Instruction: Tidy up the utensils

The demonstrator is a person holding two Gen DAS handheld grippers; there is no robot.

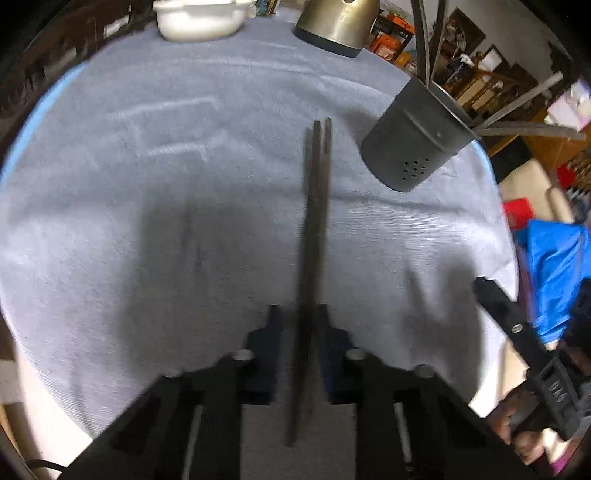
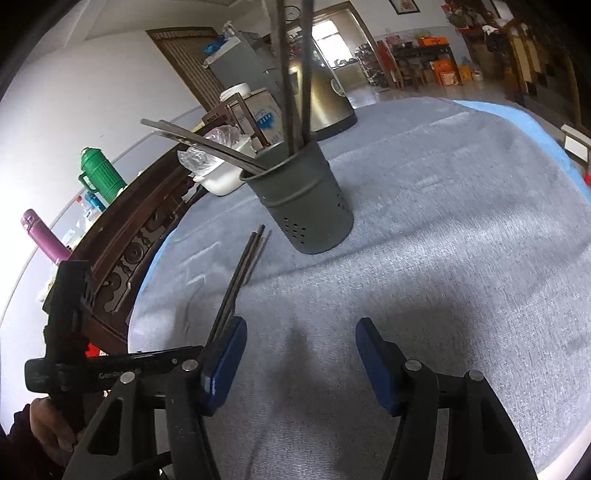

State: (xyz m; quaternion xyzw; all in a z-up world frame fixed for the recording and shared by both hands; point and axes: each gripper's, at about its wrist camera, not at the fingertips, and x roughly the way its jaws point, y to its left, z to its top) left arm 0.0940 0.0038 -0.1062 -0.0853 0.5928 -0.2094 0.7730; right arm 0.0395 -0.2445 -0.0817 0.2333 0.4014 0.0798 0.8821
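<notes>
From the left wrist camera we look down along the left gripper (image 1: pixel 297 314), whose two dark fingers are pressed in against a pair of dark chopsticks (image 1: pixel 314 229). The chopsticks run straight away from us over a table covered with a grey-blue cloth (image 1: pixel 147 192), their far tips slightly parted. To the upper right of those tips stands a dark metal utensil holder (image 1: pixel 410 144) with small holes near its base and several long utensils sticking out of its top. A white container (image 1: pixel 199 20) and a brass-coloured kettle (image 1: pixel 336 26) sit at the far edge of the table. At the right edge we see the side of the right gripper (image 1: pixel 517 332), with a hand (image 1: pixel 524 432) below it. From the right wrist camera we see the right gripper (image 2: pixel 299 350) with its blue-padded fingers spread apart and only cloth (image 2: pixel 443 221) between them. The utensil holder (image 2: pixel 306 206) stands upright ahead, just beyond the chopsticks (image 2: pixel 240 273), which slant up from the left gripper's body at lower left (image 2: pixel 110 373). A green flask (image 2: pixel 98 173) and a purple bottle (image 2: pixel 44 236) stand off the table to the left.
</notes>
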